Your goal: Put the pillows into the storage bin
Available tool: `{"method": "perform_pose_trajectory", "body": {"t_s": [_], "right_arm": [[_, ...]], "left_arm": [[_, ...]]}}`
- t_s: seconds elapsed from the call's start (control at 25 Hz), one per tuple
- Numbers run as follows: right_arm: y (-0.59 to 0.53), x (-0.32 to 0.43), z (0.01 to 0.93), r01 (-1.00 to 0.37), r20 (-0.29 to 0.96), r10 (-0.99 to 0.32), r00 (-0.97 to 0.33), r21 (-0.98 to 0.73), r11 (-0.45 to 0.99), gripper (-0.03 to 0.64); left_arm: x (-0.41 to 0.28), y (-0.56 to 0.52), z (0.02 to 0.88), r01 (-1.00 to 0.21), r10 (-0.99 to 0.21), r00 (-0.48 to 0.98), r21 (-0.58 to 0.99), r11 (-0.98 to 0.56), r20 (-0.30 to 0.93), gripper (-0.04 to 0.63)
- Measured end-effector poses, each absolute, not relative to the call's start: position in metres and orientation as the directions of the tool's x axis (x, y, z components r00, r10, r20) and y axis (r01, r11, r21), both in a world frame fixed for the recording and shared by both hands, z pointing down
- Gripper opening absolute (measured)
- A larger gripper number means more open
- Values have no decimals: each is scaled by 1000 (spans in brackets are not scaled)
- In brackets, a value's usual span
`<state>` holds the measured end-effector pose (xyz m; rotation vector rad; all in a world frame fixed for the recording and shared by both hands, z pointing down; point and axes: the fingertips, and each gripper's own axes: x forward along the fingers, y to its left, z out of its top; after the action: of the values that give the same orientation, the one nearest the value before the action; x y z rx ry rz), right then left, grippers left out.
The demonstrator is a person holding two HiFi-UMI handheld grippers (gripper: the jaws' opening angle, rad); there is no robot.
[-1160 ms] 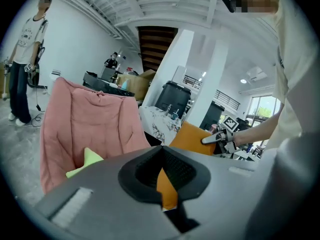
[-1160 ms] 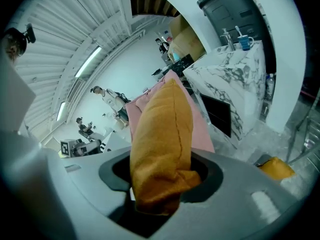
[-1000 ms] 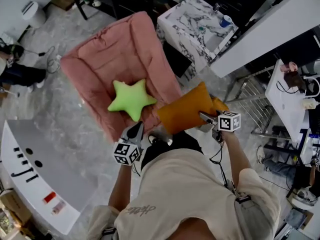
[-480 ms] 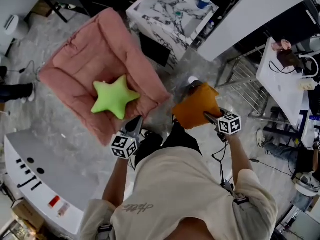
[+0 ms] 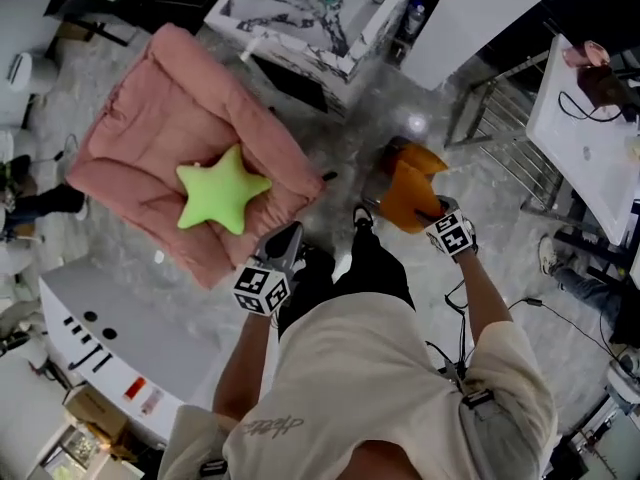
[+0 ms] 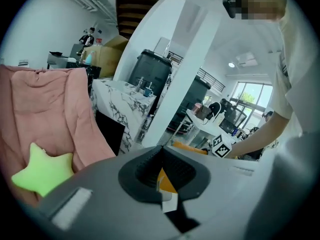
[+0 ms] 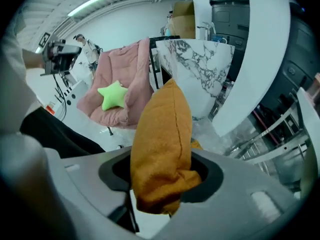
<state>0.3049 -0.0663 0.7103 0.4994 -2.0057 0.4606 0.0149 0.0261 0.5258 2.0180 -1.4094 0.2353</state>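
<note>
1. Gripping the orange pillow by one end, the right gripper holds it out ahead on the person's right.
2. Left gripper: jaws pressed together, nothing between them.
3. Shirt print: script, unreadable.
4. Green star pillow lies on the pink cushion, farther off, left.

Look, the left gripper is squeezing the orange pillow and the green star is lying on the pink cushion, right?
Not quite. It is the right gripper that is squeezing the orange pillow, as the right gripper view shows; the left gripper is shut on nothing. The green star is lying on the pink cushion.
</note>
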Motion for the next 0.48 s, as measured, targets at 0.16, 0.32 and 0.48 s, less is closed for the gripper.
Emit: {"method": "perform_pose_trajectory", "body": {"t_s": [0.16, 0.32, 0.48], "right_arm": [[-86, 305, 749, -485, 889, -174, -424, -60, 872, 230], [-112, 308, 797, -435, 899, -190, -396, -1, 901, 232], [-133, 306, 846, -436, 907, -182, -380, -1, 900, 233]], "left_arm": [[32, 15, 533, -898, -732, 404, 391, -203, 548, 15], [52, 3, 546, -899, -696, 411, 387, -205, 588, 15], [71, 4, 567, -891, -641, 436, 403, -209, 631, 15]]}}
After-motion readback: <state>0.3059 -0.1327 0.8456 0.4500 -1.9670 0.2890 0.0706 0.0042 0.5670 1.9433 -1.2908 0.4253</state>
